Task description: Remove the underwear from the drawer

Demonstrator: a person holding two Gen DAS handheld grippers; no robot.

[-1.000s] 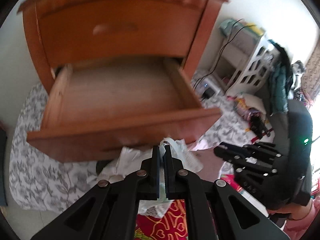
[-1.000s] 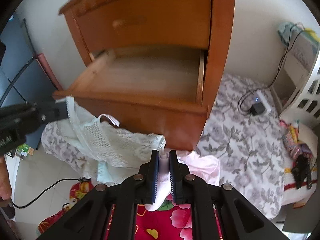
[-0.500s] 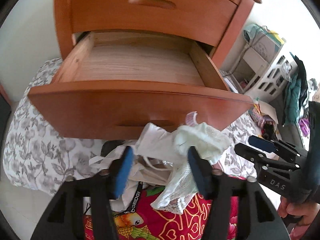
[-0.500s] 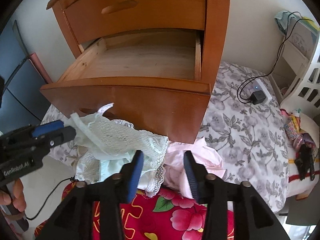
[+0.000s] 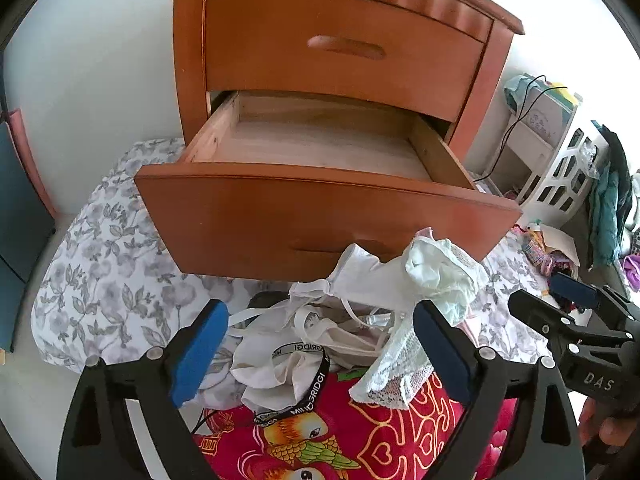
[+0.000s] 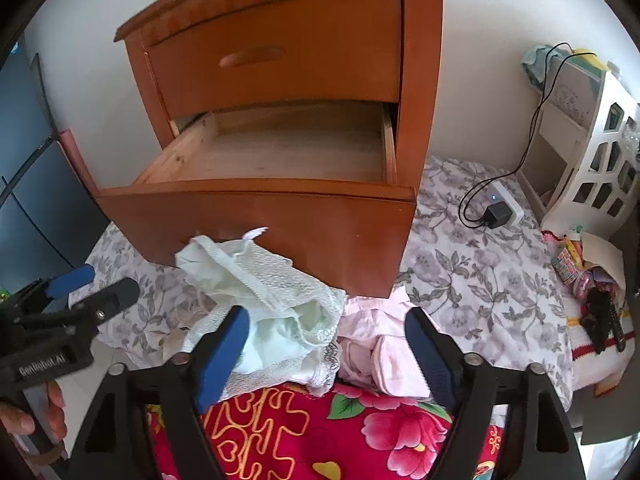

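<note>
Bedroom corner, white wall behind. A wooden nightstand (image 5: 344, 92) stands on a grey floral sheet (image 5: 100, 264); a red flowered cloth (image 6: 320, 428) lies along the near edge of the view, and a white shelf unit (image 6: 592, 144) sits off at the far right.

Lower drawer (image 5: 320, 216) pulled out; its pale board floor shows bare in both views.

Change: a second ago both grippers were pinched together on cloth. Both pairs of jaws have just been opening, and the pale green lace underwear (image 6: 272, 300) has slumped below the drawer front, onto the pile at the red cloth's far edge. White garments (image 5: 304, 344) and a pink garment (image 6: 380, 344) lie in the same heap.

Judgement: the piece is released outside the drawer and nothing remains inside, so the task looks finished or nearly so.

Left gripper (image 5: 320, 354): blue pads wide apart, holding nothing. The heap lies between and beneath them; lace hangs against the right-hand pad, unpinched.

Right gripper (image 6: 328, 354): likewise spread, empty. Green lace sits just by one pad, pink cloth between.
</note>
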